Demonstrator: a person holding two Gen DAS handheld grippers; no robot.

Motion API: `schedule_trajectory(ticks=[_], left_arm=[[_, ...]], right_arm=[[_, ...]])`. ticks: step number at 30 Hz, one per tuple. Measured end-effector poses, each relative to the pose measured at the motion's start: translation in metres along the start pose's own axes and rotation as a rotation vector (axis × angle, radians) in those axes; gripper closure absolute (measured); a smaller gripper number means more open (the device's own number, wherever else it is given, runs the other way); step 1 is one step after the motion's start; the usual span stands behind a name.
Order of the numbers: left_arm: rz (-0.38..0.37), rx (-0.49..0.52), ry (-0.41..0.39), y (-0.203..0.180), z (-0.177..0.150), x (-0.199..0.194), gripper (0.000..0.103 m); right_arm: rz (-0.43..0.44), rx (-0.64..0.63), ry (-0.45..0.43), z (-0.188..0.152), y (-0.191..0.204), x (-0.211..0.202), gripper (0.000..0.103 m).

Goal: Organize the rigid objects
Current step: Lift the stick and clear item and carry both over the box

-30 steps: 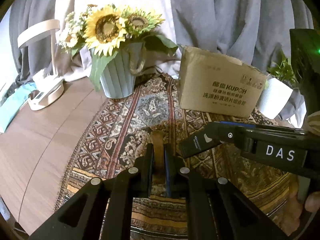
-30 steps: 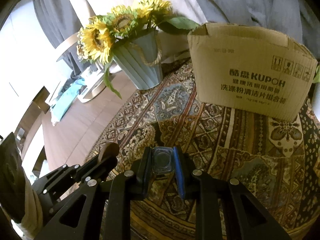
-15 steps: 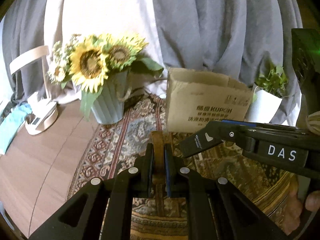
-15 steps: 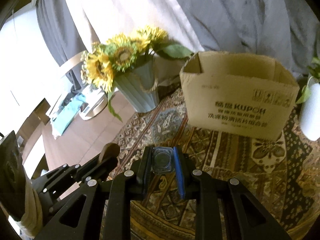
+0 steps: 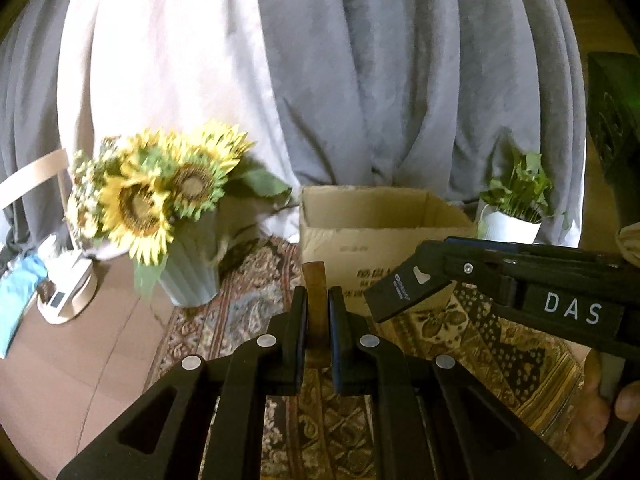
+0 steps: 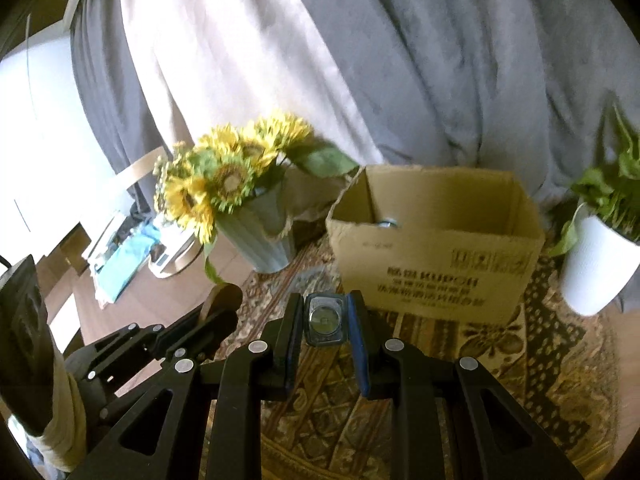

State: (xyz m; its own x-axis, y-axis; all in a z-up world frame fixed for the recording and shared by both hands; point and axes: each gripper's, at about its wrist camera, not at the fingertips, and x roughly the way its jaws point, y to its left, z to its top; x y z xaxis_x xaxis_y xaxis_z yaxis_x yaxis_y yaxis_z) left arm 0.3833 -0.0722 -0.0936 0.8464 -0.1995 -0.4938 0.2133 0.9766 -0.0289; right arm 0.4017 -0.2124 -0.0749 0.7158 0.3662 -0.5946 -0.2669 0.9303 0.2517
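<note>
My left gripper [image 5: 318, 300] is shut on a flat brown wooden piece [image 5: 316, 304] that stands up between the fingers. My right gripper [image 6: 325, 312] is shut on a small clear square case [image 6: 325, 320] with a round disc inside. Both are held in the air above the patterned rug [image 6: 540, 360], a little in front of the open cardboard box [image 6: 436, 256]. A small metallic item [image 6: 386, 223] shows inside the box at its left. The right gripper also shows in the left wrist view [image 5: 408, 292], and the left gripper in the right wrist view [image 6: 216, 308].
A green vase of sunflowers [image 5: 188, 276] stands left of the box [image 5: 360, 232]. A white potted plant [image 6: 596, 264] stands to its right. A white desk lamp [image 5: 64, 292] and blue cloth [image 5: 16, 296] lie far left on the wooden table. Grey curtains hang behind.
Both grippers have risen and tilted up with their objects still held; the box top opening has come into view and the scene sits lower in both views.
</note>
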Motion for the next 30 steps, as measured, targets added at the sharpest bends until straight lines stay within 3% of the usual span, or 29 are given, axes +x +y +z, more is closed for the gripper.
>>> schedule_trajectory(ticks=[20, 30], left_arm=[[-0.054, 0.084, -0.104, -0.028, 0.068, 0.029, 0.091], [-0.066, 0.119, -0.112, -0.039, 0.094, 0.06, 0.091]], right_arm=[[-0.068, -0.02, -0.135, 0.056, -0.028, -0.025, 0.079], [-0.092, -0.012, -0.165, 0.081, -0.049, -0.016, 0.079]])
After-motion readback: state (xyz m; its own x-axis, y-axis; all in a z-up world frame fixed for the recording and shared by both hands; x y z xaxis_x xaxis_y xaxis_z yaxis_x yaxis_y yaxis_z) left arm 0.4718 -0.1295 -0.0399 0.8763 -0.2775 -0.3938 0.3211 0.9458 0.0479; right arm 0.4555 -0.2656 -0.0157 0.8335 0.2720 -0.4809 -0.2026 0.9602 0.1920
